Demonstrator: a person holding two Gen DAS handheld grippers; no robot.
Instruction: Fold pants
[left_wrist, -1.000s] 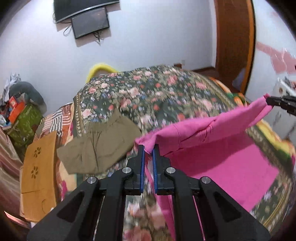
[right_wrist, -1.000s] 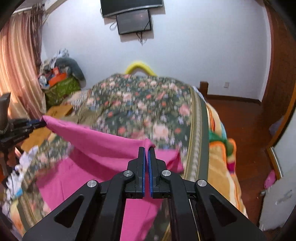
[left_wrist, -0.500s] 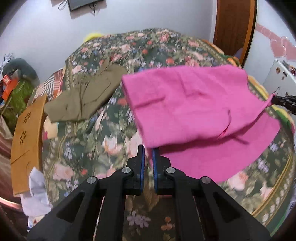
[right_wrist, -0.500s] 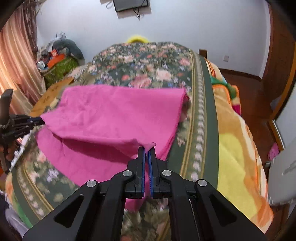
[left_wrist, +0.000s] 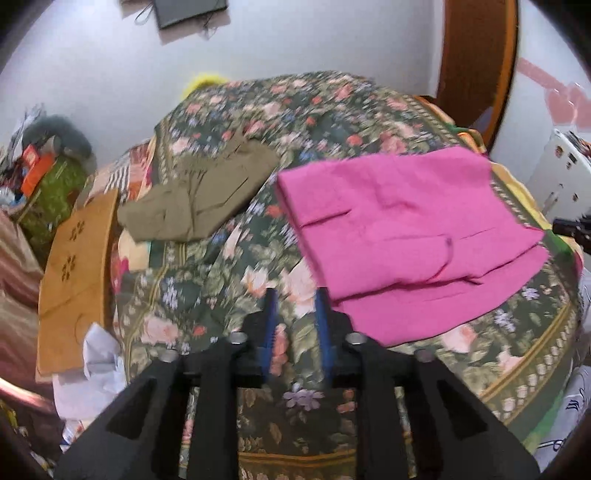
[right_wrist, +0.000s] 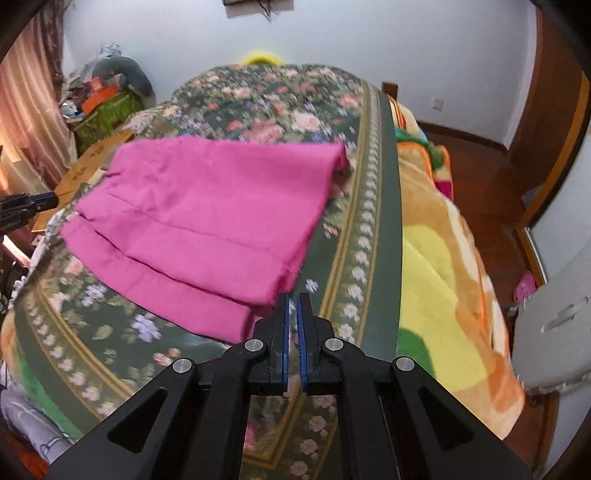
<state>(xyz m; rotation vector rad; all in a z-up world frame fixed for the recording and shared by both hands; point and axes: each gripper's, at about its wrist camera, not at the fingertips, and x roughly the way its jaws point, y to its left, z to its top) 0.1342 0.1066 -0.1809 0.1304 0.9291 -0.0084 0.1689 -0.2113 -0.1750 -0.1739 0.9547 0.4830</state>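
The floral bedspread (left_wrist: 229, 266) fills most of both views, its green border band (right_wrist: 380, 206) running up the right of centre in my right-hand frame, with an orange and yellow blanket (right_wrist: 443, 266) beyond it. The pink pants (left_wrist: 399, 229) lie folded over on the spread, right of centre in my left view and centre-left in my right view (right_wrist: 207, 214), one layer stepped back from the layer beneath. Olive-green pants (left_wrist: 199, 199) rest above and left of them, apart. A brown board (left_wrist: 77, 266) sits at the left edge. My left gripper (left_wrist: 295, 321) is spread wide over bare bedspread, holding nothing. My right gripper (right_wrist: 293, 325) has its fingers nearly together by the pants' near corner; motion blur leaves me unsure, but they seem to pinch nothing.
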